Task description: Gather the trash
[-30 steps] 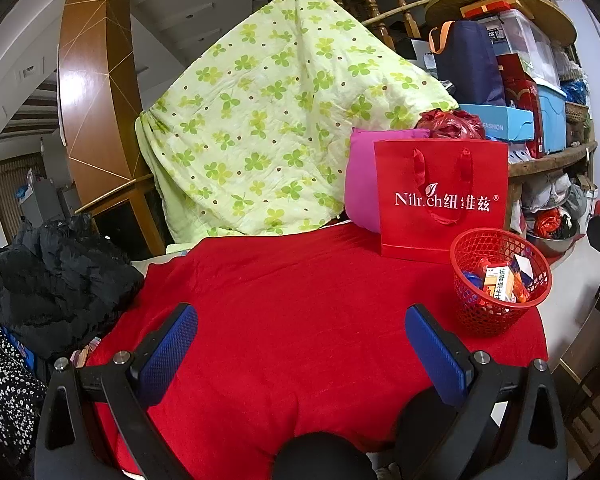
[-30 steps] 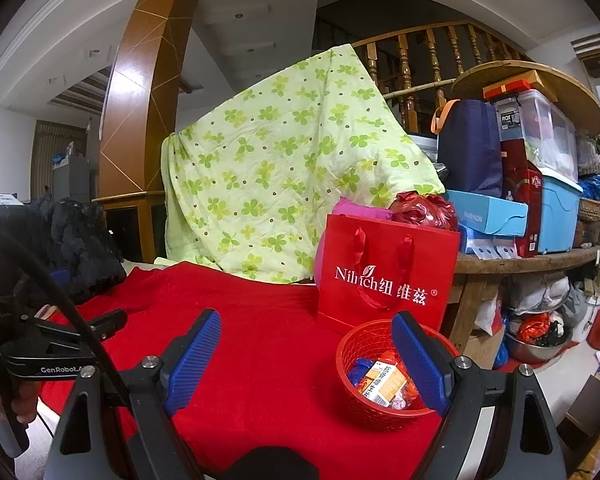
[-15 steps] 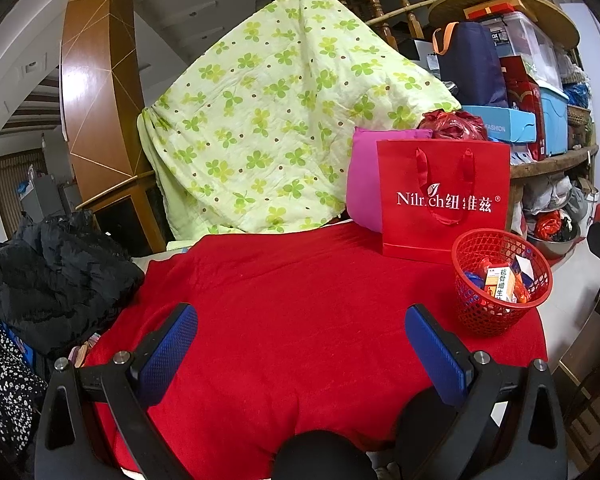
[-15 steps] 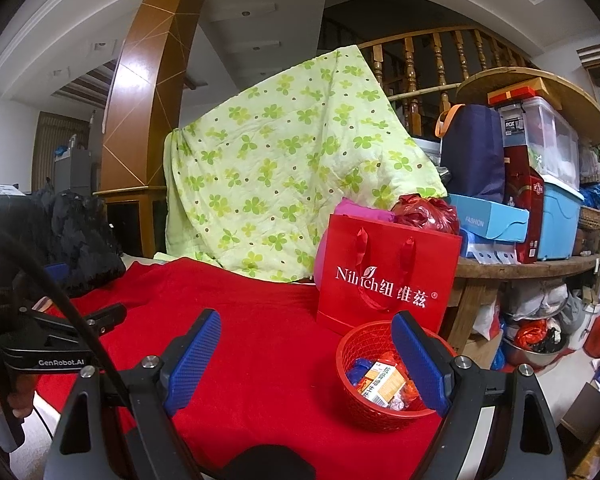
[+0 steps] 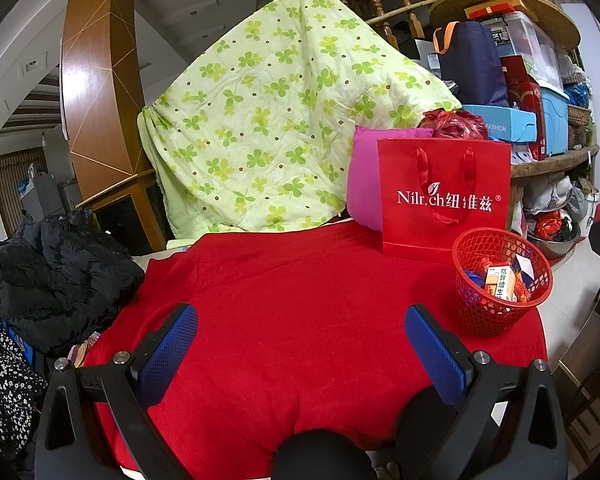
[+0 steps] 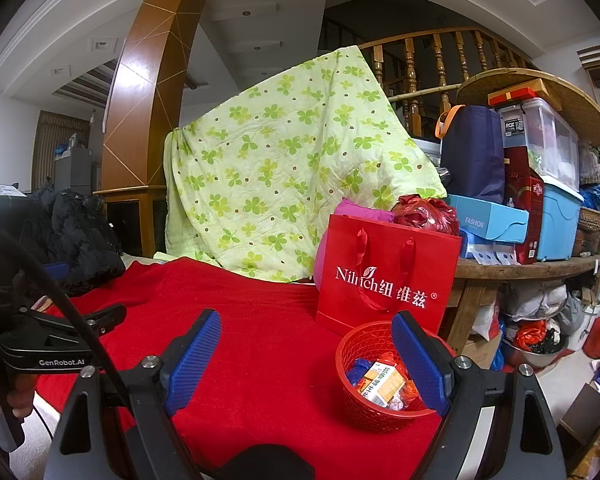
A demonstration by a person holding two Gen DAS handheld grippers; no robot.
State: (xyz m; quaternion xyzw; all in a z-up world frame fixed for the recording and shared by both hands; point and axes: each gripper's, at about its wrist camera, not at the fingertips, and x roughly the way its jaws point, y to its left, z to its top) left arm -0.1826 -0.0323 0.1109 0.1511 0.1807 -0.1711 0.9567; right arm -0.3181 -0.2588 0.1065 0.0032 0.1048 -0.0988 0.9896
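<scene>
A red mesh basket (image 5: pixel 500 280) (image 6: pixel 374 412) stands on the red tablecloth (image 5: pixel 292 300) at the right. It holds an orange and white carton (image 5: pixel 502 283) (image 6: pixel 380 384) and several wrappers. My left gripper (image 5: pixel 300 340) is open over bare cloth, left of the basket, with nothing between its blue pads. My right gripper (image 6: pixel 306 356) is open too; its right finger (image 6: pixel 420 364) stands in front of the basket's rim, and nothing is held. The left gripper's body (image 6: pixel 48 352) shows at the left edge of the right wrist view.
A red paper bag (image 5: pixel 444 196) (image 6: pixel 384 280) stands behind the basket, with a pink cushion (image 5: pixel 364 176) beside it. A green clover quilt (image 5: pixel 280 120) hangs behind. A black jacket (image 5: pixel 48 276) lies left. A cluttered wooden shelf (image 6: pixel 532 260) is right.
</scene>
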